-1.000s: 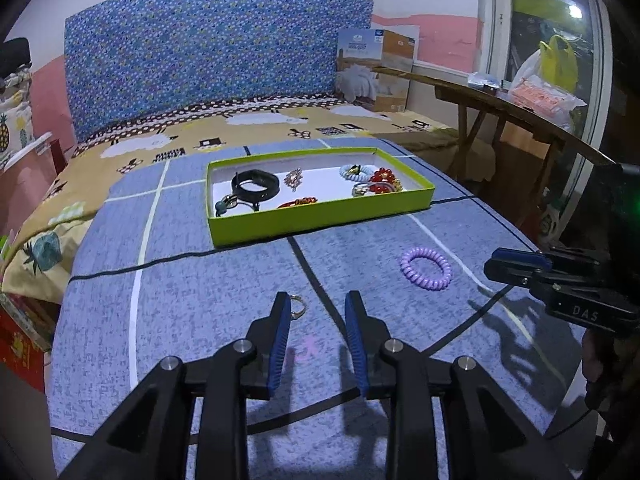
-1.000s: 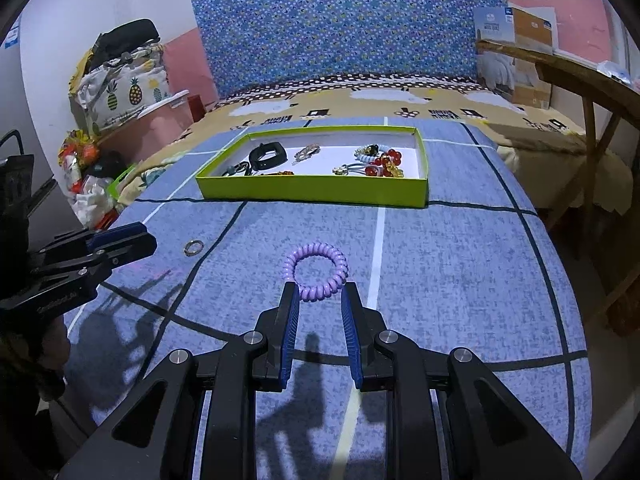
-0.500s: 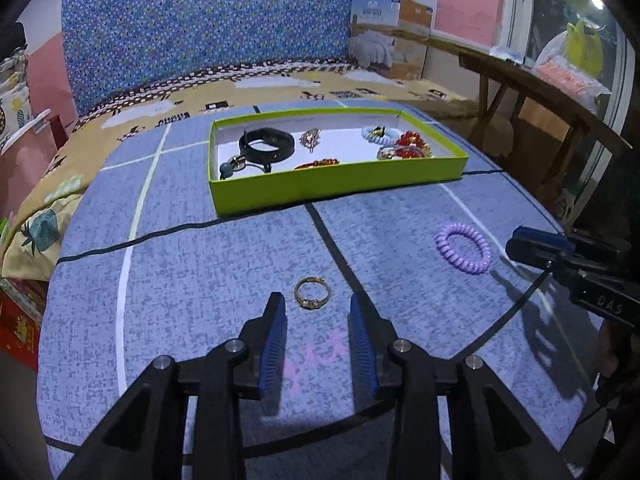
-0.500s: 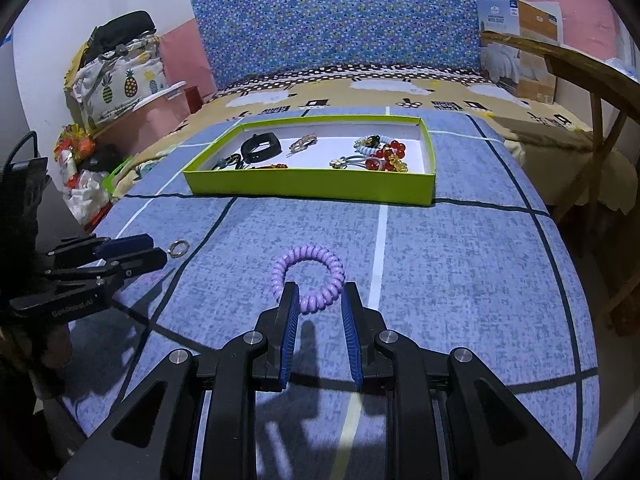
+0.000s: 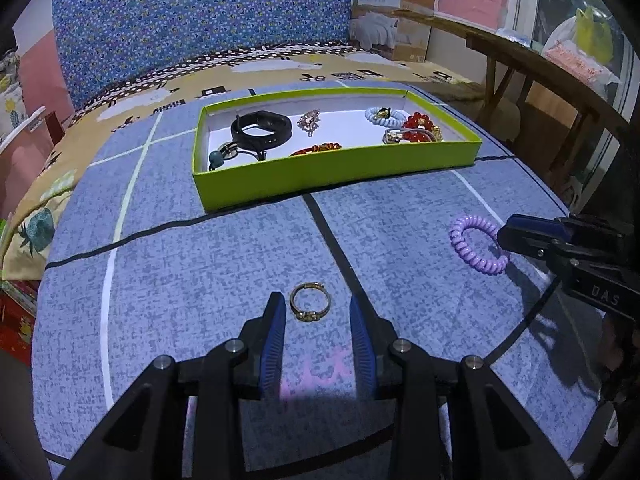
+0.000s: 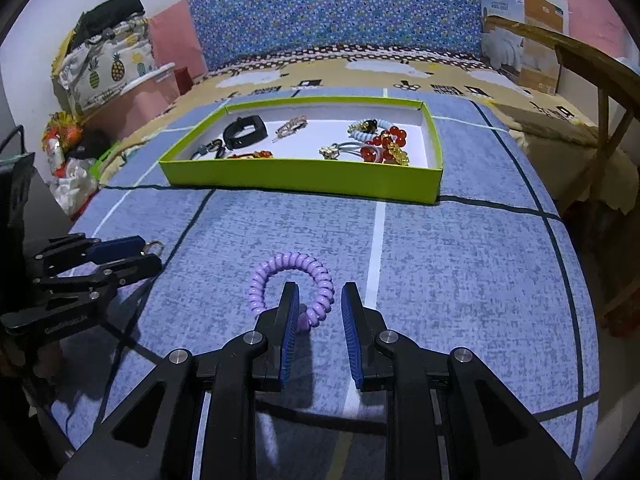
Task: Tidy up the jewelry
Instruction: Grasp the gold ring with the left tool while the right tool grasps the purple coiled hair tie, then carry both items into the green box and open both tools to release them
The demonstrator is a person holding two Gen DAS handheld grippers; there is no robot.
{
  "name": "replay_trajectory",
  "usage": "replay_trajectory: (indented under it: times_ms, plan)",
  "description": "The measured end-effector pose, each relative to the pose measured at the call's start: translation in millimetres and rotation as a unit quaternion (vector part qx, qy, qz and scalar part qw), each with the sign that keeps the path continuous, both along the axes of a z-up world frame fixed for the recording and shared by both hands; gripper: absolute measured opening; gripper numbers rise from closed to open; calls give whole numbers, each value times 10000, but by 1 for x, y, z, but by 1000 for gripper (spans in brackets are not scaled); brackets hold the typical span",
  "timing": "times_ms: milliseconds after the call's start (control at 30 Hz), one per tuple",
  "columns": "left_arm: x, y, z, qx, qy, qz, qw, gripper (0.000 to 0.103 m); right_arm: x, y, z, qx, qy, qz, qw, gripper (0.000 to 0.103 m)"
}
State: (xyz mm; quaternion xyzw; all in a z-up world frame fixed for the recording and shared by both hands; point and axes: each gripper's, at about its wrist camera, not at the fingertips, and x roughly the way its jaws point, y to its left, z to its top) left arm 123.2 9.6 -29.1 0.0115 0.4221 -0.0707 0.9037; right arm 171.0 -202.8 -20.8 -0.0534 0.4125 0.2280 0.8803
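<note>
Both tongs are sitting open right now, neither gripping anything. Left wrist view first: my left gripper [image 5: 316,314] is straddling the gold ring [image 5: 310,307] on the blue mat, well short of the green tray [image 5: 336,171]. A second ago the ring was only poking out by the left fingertip, so I'm lined up now and closing should be next.

Right wrist view: my right gripper [image 6: 319,304] is poking one finger [image 6: 291,308] inside the purple coil hair tie [image 6: 292,289], with the coil's near side between the jaws, also well short of the tray. Earlier the tie was lying just ahead of the tips. Tray's already holding the rest, so these two are what's left.
</note>
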Motion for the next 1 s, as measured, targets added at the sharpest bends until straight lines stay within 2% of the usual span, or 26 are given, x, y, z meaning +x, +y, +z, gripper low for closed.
replay_trajectory:
  times_ms: [167,233,367,433,533,700,1000]
  plan:
    - [1,-5,0,209,-11,-47,9998,35,5,5,-6,-171,136,3,9998,22]
    - [1,-6,0,243,-19,-80,9997,30,5,6,-7,-206,129,14,9997,22]
    - [1,-7,0,298,-30,-132,9995,27,4,7,-7,-231,105,17,9997,22]
    - [1,-8,0,325,-37,-165,9993,23,4,7,-7,-218,109,11,9997,17]
    - [1,-9,0,369,-46,-178,9992,23,2,8,-8,-226,100,23,9997,10]
    - [-1,-9,2,339,-55,-198,9992,22,0,7,-6,-164,73,30,9998,10]
    - [-15,-7,12,60,-259,-224,9994,22,-9,4,2,10,-47,48,10000,9]
